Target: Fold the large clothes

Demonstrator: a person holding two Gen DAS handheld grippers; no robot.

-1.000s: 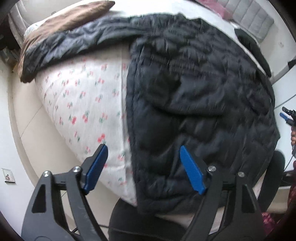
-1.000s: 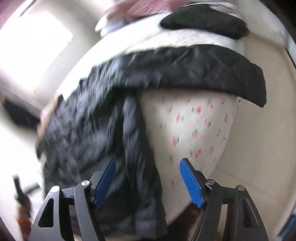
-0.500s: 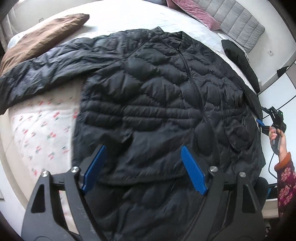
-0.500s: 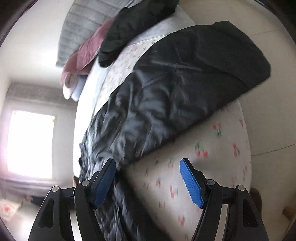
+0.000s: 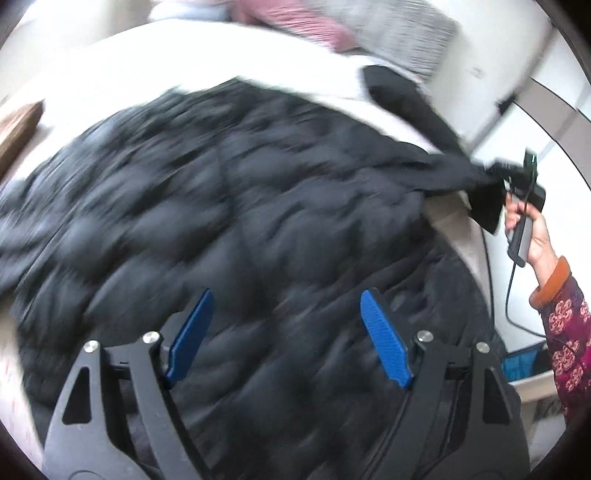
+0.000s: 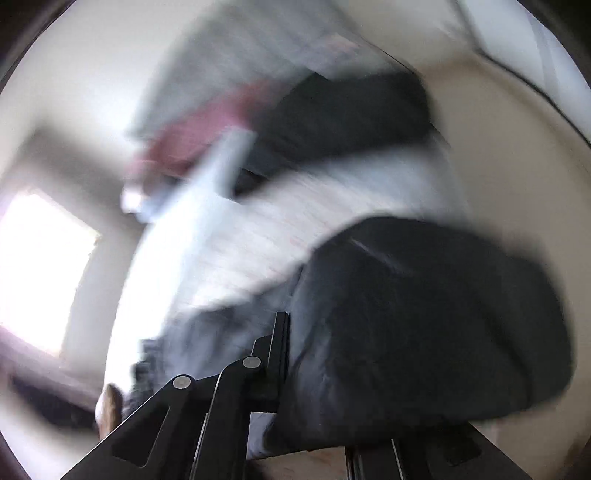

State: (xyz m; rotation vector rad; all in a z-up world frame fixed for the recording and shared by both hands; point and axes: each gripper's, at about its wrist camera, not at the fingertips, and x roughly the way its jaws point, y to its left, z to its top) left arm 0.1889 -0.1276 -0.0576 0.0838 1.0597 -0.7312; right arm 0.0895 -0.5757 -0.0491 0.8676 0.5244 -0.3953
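A: Daylight floods from the window left of the right tongs, blown out to white.

B: The right view is smeared with blur; only the tongs stay sharp.

A: The left view is softer-lit, the jacket beyond the left tongs streaked, edges bowed and dark.

A bed with a pale sheet fills most of the scene. At its far end stands a grey padded headboard with a pink pillow leaning on it. A white wall rises on the right. In the right wrist view, blurred, a bright window glows on the left.
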